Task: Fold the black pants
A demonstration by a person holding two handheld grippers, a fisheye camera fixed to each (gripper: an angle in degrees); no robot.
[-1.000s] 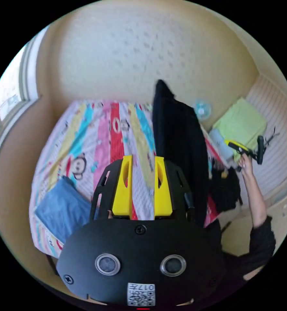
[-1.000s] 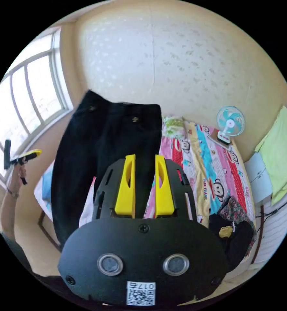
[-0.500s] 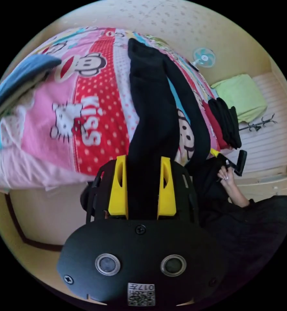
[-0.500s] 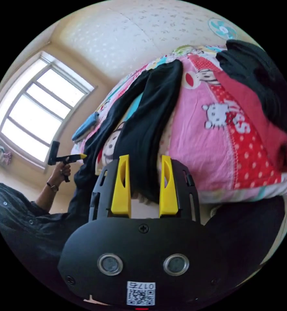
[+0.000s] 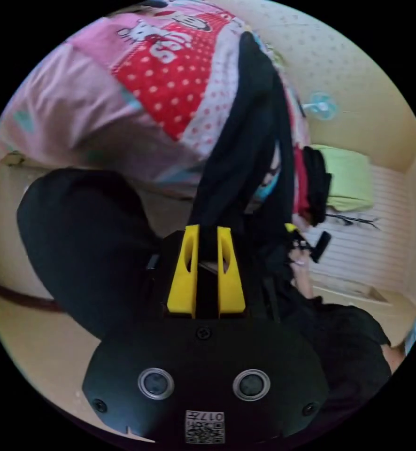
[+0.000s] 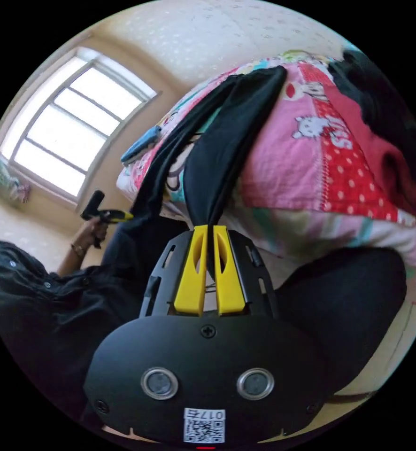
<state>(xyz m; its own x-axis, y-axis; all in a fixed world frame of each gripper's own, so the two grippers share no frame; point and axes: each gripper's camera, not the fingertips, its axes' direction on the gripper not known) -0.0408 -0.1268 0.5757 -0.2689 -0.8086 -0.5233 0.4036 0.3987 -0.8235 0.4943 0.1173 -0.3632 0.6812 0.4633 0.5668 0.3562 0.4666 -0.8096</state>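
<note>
We have the left gripper [image 5: 207, 235] and right gripper [image 6: 208, 235] each nipped nearly closed on a hem of the black pants [image 6: 227, 141], holding the legs taut across the near bed [image 6: 320, 183] edge for folding

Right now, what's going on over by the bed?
A person holds a claw in each hand. The left claw is shut on one leg of the black pants, and the right claw is shut on the other leg. The pants lie stretched over the cartoon-print bedsheet, their lower ends hanging off the bed's edge.
</note>
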